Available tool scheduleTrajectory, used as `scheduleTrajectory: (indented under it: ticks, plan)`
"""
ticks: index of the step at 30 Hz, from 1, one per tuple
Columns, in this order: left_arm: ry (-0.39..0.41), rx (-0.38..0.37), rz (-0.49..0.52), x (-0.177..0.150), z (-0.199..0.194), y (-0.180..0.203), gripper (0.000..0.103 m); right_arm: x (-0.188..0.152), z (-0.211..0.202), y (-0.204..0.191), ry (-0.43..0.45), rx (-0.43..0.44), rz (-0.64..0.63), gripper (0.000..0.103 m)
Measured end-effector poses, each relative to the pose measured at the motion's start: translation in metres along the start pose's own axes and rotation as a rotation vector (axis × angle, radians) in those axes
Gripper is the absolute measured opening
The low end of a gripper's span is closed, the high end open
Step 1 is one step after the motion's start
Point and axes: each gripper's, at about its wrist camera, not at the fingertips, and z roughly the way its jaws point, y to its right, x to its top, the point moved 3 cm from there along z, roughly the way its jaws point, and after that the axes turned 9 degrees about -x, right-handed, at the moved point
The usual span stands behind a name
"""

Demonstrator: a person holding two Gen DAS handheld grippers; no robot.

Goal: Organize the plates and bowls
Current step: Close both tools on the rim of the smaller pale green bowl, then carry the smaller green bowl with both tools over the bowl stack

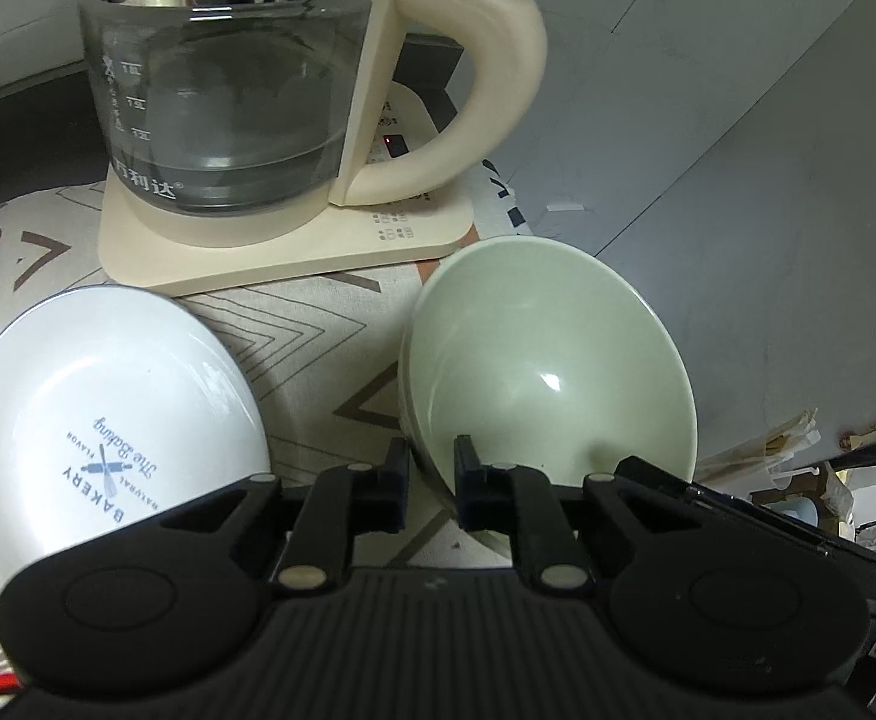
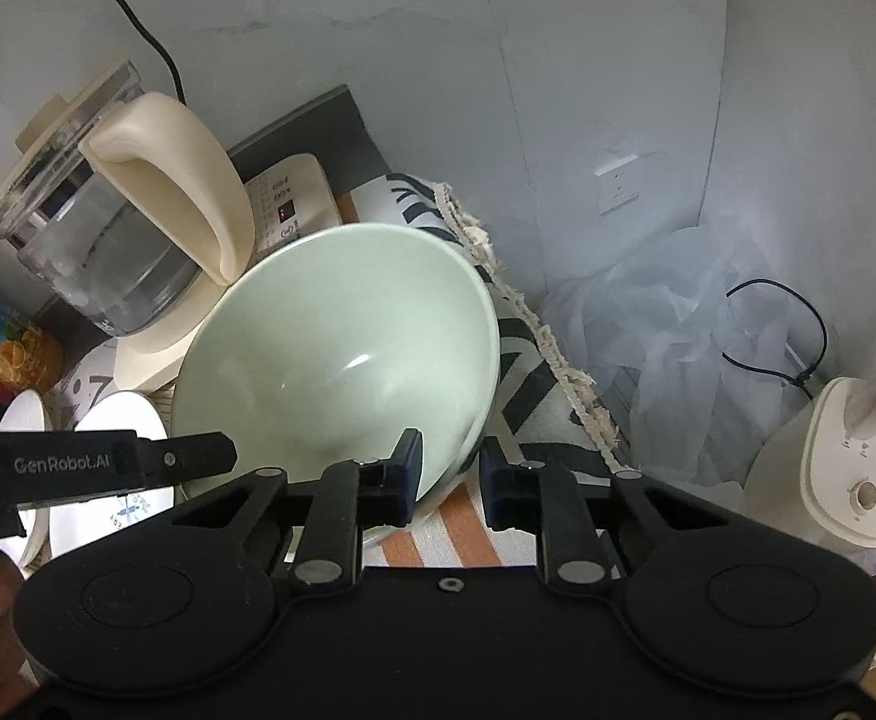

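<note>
both jaws pinch the near rim of the pale green bowl (image 1: 549,360): the left hand-held gripper (image 1: 432,483) and the right hand-held gripper (image 2: 450,480) each grip its thin wall. it sits on the patterned surface (image 1: 294,324) beside the white bakery plate (image 1: 102,420). a lopsided lift could likely slip the glazed rim, or knock the glass kettle (image 1: 228,102) behind.

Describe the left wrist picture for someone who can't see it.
The left gripper pinches the near rim of a pale green bowl on a patterned cloth. A white bakery-print plate lies to its left, a glass kettle behind.
</note>
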Motion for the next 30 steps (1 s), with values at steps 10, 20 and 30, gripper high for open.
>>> scheduleTrajectory:
  ticks: [10,20,30]
  plan:
    - [0.052,-0.003,0.008,-0.014,-0.033,0.009,0.013,-0.009,-0.034,-0.001,0.062,0.022,-0.015,0.020]
    - [0.108,-0.009,0.000,-0.030,-0.067,0.011,0.013,-0.021,-0.066,-0.007,0.114,0.050,-0.024,0.020]
    - [0.161,0.003,0.003,-0.043,-0.100,0.014,0.013,-0.029,-0.093,-0.012,0.171,0.079,-0.056,0.020]
